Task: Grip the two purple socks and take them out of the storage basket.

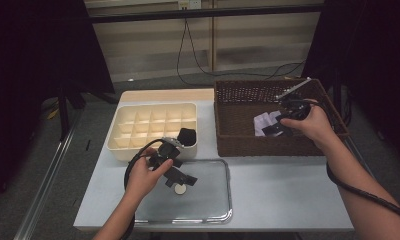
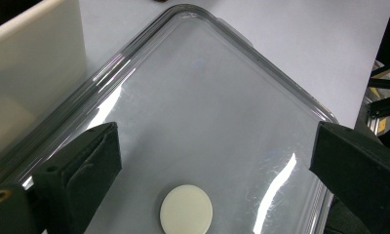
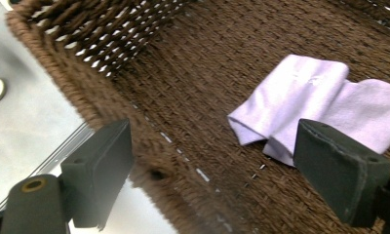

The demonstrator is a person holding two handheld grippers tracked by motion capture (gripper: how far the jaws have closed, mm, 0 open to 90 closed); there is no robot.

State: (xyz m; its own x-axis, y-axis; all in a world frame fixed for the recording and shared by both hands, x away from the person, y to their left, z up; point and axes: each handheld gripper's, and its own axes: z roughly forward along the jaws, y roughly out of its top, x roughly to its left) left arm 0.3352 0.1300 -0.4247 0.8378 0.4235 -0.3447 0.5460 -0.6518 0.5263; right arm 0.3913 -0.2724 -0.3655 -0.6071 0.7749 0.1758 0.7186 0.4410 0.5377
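Pale grey table [image 1: 283, 190], dim room, dark curtains either side, cables down the back wall. Right gripper [image 1: 283, 121], jaws wide and empty, hangs inside the brown wicker basket [image 1: 238, 131] at 2 o'clock, over a folded white cloth [image 3: 310, 105]. Left gripper [image 1: 180, 176], jaws wide, over the clear tray [image 1: 215, 205] at 6 o'clock, white disc [image 2: 186, 209] between them, untouched. Cream divided box [image 1: 153, 127] at 11 o'clock.

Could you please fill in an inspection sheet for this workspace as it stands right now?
Surface: pale grey table.
Job's things: white cloth in brown wicker basket.
Clutter: clear tray holding a white disc; cream divided box with a dark item.
Grippers: left claw open above the tray; right claw open over the basket, empty.
Cables: black cable trailing from the right claw.
Surroundings: dark floor, wall wires.
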